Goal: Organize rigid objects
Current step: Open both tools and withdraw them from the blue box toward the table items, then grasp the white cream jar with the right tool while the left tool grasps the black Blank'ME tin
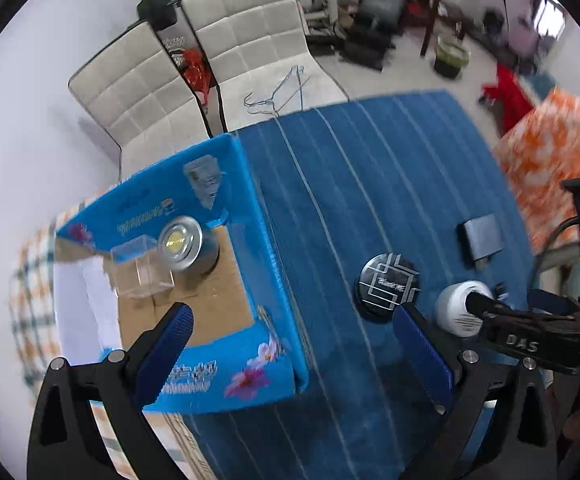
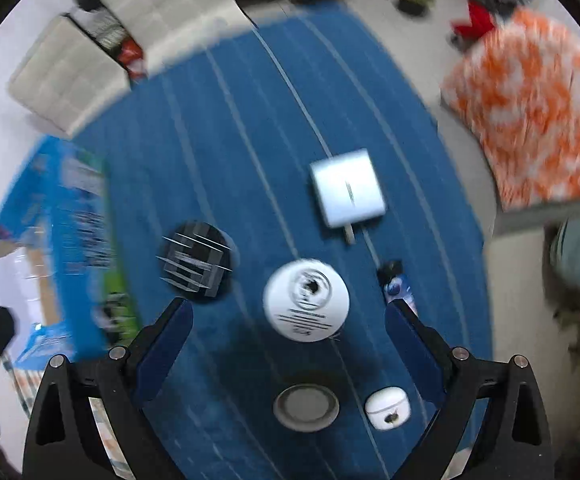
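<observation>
blue-striped worktop (image 2: 218, 128) fills both views. blue carton (image 1: 274, 264) at left of the left wrist frame: already holds a silver can (image 1: 180, 242) and a clear case (image 1: 140, 270). we judge the task partly done. left out, centre of the right frame: white square box (image 2: 347, 188), black disc (image 2: 196, 262), white round tub (image 2: 305, 300). left hand-held gripper (image 1: 295, 330) wide, empty; right hand-held gripper (image 2: 290, 320) wide, straddling the tub.

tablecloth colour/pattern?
Blue tablecloth with thin pale lengthwise stripes; clearest in the left wrist view.
</observation>
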